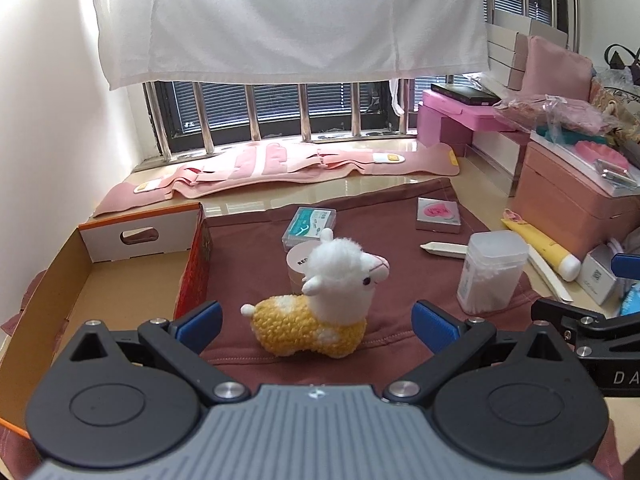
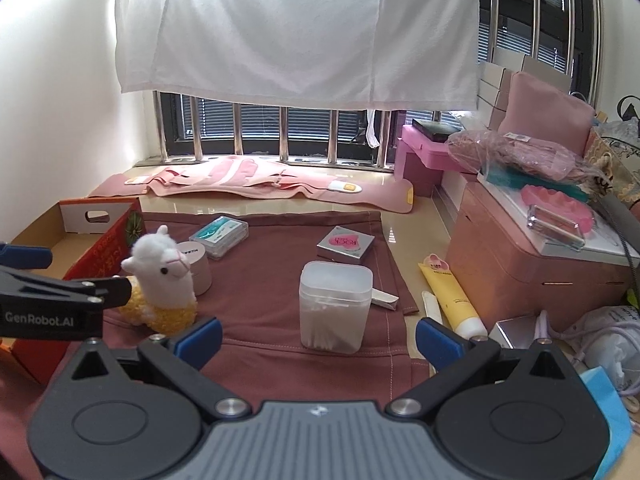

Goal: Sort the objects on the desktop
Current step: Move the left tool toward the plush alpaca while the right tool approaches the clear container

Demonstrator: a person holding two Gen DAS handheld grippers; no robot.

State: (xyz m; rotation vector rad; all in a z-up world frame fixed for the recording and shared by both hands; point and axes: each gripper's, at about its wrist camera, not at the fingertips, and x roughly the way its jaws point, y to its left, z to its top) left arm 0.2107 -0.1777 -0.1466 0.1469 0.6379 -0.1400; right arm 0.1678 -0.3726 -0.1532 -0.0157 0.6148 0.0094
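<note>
Maroon cloth (image 1: 256,248), fluffy white-and-yellow alpaca (image 1: 320,304)

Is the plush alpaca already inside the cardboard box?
No: in the left wrist view the plush alpaca stands on the maroon cloth, right of the cardboard box, between the open left gripper fingers.

Ahead of me a white towel (image 1: 288,20) hangs over the barred window (image 1: 276,112); below it lies a pink mat (image 1: 280,168); pink boxes (image 2: 532,264) stack at right.

Both wrist views low, near cloth (image 1: 256,248), facing window; share alpaca (image 2: 160,280).
</note>
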